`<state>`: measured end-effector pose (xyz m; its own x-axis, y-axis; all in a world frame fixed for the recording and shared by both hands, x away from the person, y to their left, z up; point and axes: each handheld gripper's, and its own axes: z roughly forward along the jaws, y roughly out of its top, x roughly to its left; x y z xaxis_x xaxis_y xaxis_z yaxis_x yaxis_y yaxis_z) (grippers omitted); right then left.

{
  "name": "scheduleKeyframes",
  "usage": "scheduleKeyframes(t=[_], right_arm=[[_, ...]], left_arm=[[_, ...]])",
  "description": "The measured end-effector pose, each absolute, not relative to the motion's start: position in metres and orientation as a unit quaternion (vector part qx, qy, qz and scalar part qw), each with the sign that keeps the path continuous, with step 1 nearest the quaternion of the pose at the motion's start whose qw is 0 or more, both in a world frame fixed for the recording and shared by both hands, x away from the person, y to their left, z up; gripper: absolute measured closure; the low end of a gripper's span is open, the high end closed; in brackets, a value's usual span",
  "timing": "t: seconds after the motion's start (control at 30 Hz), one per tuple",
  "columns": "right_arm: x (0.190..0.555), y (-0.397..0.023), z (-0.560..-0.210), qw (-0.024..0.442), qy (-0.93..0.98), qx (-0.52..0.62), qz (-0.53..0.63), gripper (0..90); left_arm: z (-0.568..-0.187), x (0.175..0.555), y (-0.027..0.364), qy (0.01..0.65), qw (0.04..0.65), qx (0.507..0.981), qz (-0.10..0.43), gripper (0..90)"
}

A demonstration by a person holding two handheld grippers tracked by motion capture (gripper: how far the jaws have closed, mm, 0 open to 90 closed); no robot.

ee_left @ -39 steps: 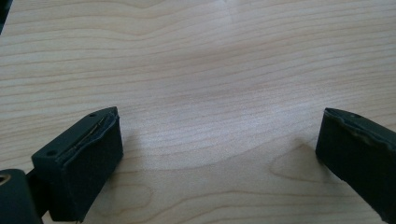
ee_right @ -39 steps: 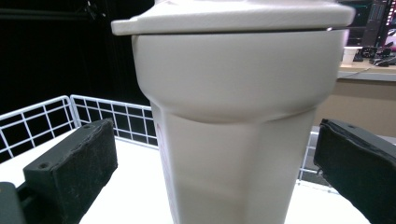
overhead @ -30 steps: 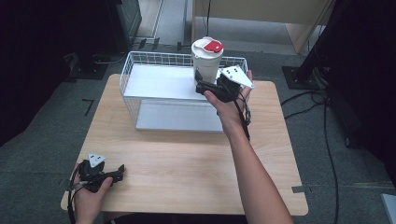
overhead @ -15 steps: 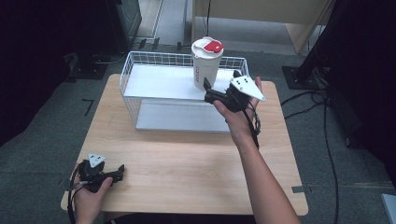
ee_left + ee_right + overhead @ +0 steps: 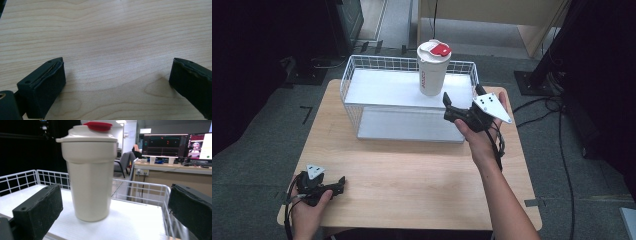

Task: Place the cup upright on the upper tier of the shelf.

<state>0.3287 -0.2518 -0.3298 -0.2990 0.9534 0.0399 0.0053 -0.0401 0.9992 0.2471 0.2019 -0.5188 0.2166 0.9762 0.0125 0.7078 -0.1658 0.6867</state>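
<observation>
A white tumbler [image 5: 432,70] with a red lid stands upright on the white tray of a wire basket [image 5: 362,65], near its far right corner. My right gripper [image 5: 462,98] hovers just in front of the basket's right end, open, with nothing between its fingers. In the right gripper view the tumbler [image 5: 90,170] stands a short way beyond the spread jaws [image 5: 115,205], untouched. At the table's front left corner my left gripper [image 5: 339,184] lies low on the wood. Its jaws [image 5: 117,75] are open over bare tabletop.
The wooden table [image 5: 412,175] has free room in front of the basket. Cables [image 5: 562,150] trail over the grey floor at the right. A desk with monitors [image 5: 175,145] stands beyond the basket's wire wall [image 5: 145,190].
My right gripper has let go of the tumbler and drawn back toward the person and a little right. The tumbler stays standing in the basket. The left gripper has not moved.
</observation>
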Motion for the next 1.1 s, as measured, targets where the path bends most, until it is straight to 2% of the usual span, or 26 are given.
scheduleKeyframes(t=[1.1], right_arm=[[0.295, -0.311, -0.381, 0.425, 0.551, 0.464, 0.549, 0.0]], left_arm=[[-0.519, 0.247, 0.202, 0.580, 0.285, 0.726, 0.237, 0.9]])
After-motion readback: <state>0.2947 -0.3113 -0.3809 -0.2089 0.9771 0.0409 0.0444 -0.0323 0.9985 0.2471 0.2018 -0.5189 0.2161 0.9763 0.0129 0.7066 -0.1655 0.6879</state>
